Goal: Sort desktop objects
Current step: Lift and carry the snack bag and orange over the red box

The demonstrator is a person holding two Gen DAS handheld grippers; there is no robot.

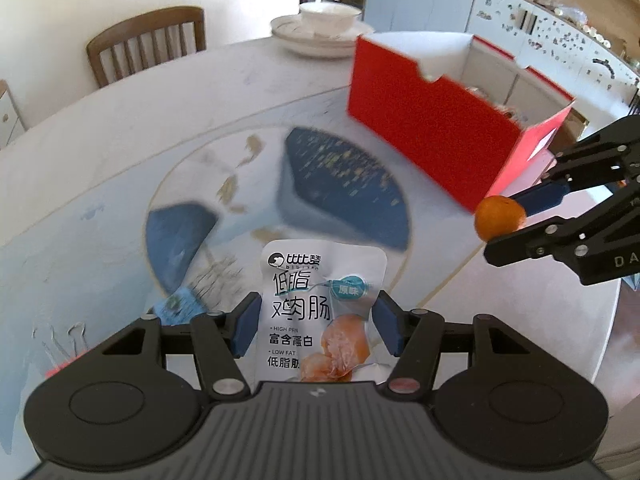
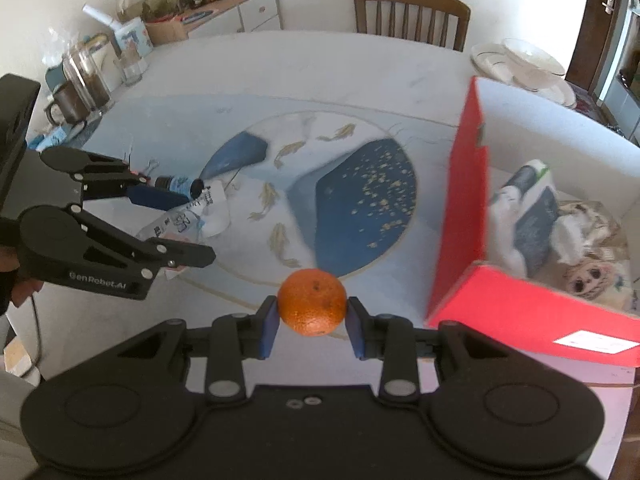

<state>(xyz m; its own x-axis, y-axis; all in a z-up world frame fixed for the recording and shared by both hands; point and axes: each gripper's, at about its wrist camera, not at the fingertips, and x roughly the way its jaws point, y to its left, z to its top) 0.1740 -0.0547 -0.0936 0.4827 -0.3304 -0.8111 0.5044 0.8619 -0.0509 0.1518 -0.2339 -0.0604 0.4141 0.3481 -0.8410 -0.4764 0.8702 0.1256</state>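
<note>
Your left tool (image 1: 316, 326) grips snack pouch (image 1: 320, 312); right tool (image 2: 312, 322) clamps orange (image 2: 312, 307). Both held above tabletop (image 2: 320, 64), likely for red box (image 2: 520, 308) at right.

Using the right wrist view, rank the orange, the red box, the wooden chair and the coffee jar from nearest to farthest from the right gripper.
1. Orange: held between the jaws of the right gripper.
2. Red box: just right, on the table.
3. Coffee jar: far left of the table.
4. Wooden chair: beyond the table's far edge.
</note>
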